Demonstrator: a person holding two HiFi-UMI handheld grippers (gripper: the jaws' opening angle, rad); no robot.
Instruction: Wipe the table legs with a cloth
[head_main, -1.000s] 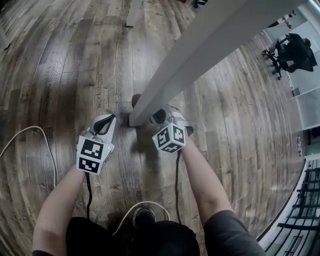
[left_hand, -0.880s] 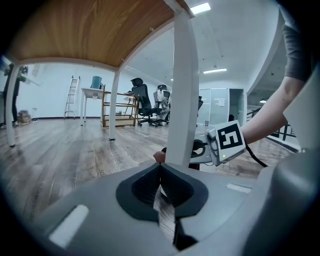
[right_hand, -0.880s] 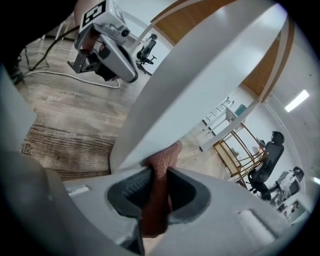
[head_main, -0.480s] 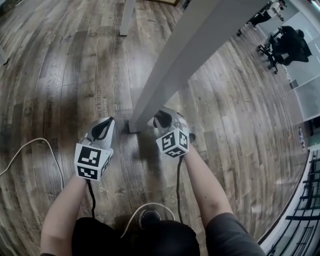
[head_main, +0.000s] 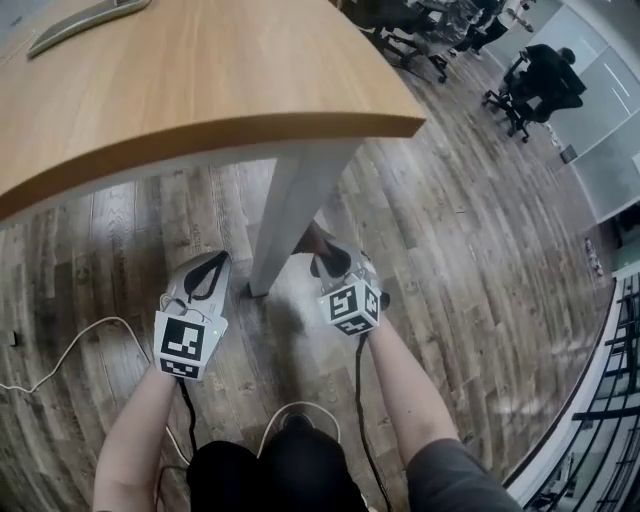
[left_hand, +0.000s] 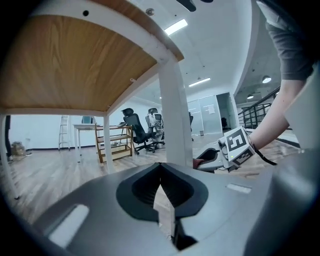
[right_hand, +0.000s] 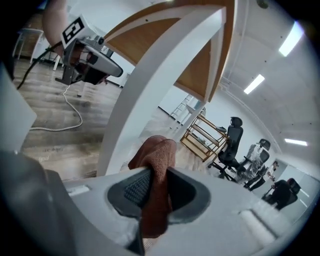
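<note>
Cable: a white cable (head_main: 60, 355) loops over the wood floor (head_main: 130, 230) at the far left, well apart from the table leg.
Left gripper: the left gripper (head_main: 212, 262) is held low, just left of the foot of the table leg, with its marker cube (head_main: 188, 343) toward the person.
Left gripper's fingers: in the left gripper view the two jaws of the left gripper (left_hand: 160, 172) meet at the tip, with only a thin slit behind them and nothing between them.
Table top: a wooden table top (head_main: 200, 90) with a rounded corner hangs over both grippers.
Table leg: the white table leg (head_main: 285, 215) stands on the floor between the two grippers; the left gripper view shows it (left_hand: 172, 115) straight ahead.
Cloth: a reddish-brown cloth (head_main: 314, 240) sits low down, just right of the leg near its foot. Whether it touches the leg cannot be told.
Right gripper: the right gripper (head_main: 325, 262) is on the leg's right side.
Right gripper's fingers: its jaws are clamped on a fold of the cloth (right_hand: 157, 155), which sticks out past the tips toward the leg (right_hand: 145, 95).
Chairs: black office chairs (head_main: 530, 80) stand far off at the upper right.
</note>
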